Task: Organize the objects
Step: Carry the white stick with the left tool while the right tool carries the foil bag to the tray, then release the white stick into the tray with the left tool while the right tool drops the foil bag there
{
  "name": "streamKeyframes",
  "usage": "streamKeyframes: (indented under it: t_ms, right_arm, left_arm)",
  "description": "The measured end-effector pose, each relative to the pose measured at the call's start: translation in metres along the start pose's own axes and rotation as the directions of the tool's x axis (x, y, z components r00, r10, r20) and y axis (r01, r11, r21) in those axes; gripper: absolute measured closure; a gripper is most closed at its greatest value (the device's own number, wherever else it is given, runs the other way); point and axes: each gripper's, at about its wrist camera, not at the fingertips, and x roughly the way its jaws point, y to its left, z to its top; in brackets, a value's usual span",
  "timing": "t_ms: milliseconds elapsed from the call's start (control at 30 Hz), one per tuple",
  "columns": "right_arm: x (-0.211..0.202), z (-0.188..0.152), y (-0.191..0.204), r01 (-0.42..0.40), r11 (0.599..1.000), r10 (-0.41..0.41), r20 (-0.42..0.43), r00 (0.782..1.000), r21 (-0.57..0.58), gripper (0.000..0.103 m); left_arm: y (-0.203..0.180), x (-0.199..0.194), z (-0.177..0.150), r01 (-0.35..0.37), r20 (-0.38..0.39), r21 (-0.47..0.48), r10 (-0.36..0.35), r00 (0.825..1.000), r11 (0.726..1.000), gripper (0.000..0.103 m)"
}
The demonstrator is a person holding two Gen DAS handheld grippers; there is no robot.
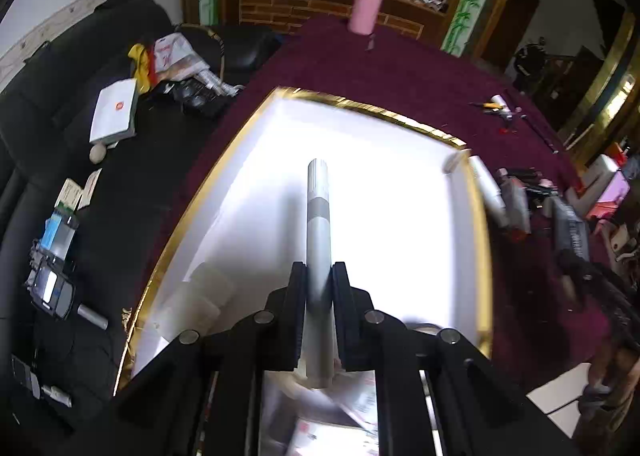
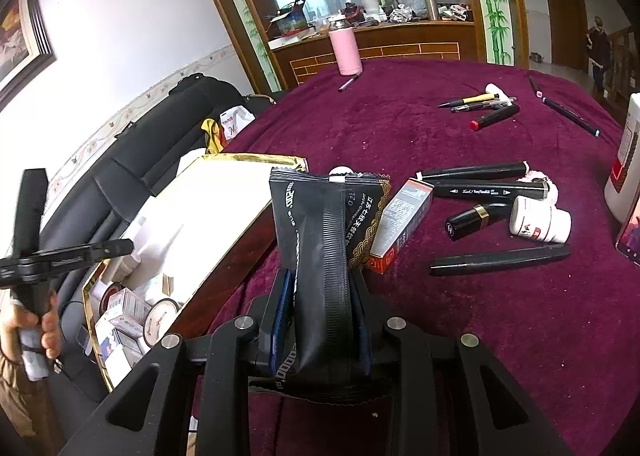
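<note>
My left gripper [image 1: 319, 276] is shut on a silver-grey tube [image 1: 318, 224] and holds it above the white inside of the gold-rimmed box [image 1: 380, 112]. My right gripper [image 2: 322, 284] is shut on a black foil packet [image 2: 316, 232], held upright above the purple tablecloth, just right of the box [image 2: 224, 192]. The box holds small cartons and round tins [image 2: 160, 314] at its near end. The left gripper also shows in the right wrist view [image 2: 100, 248] at the far left, over the box.
On the cloth to the right lie an orange-grey carton [image 2: 402, 226], black markers [image 2: 492, 189], a lipstick [image 2: 478, 216], a white pill bottle [image 2: 540, 222] and a black pen [image 2: 500, 258]. More pens [image 2: 480, 104] and a pink flask [image 2: 346, 50] are farther back. A black sofa with clutter [image 1: 116, 112] is on the left.
</note>
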Motion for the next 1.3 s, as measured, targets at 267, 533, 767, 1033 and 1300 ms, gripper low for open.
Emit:
streamKeyframes:
  t_ms: [267,533,767,1033,1300]
  right_arm:
    - [0.003,0.001,0.003,0.006,1.0,-0.006,-0.008,1.0,-0.011,0.073]
    - [0.006,0.005,0.01,0.012,1.0,-0.012,-0.01,1.0,-0.027,0.073]
    - [0.01,0.012,0.018,0.01,0.999,-0.01,-0.013,1.0,-0.053,0.072]
    - [0.019,0.034,0.047,-0.076,0.991,0.075,-0.016,0.997,-0.11,0.072]
    - [0.056,0.042,0.092,-0.168,0.971,0.154,-0.09,0.984,-0.172,0.072]
  left_arm:
    - [0.025,0.032,-0.001,-0.014,-0.064,-0.047,0.011,0.998,0.999,0.091]
    - [0.034,0.04,-0.005,-0.044,-0.08,-0.051,0.04,0.996,0.998,0.091]
    - [0.038,0.039,-0.005,-0.054,-0.073,-0.051,0.051,0.996,0.997,0.091]
    - [0.037,0.039,-0.006,-0.059,-0.057,-0.036,0.057,0.997,0.998,0.09]
    - [0.039,0.039,-0.008,-0.05,-0.047,-0.033,0.049,0.998,0.998,0.09]
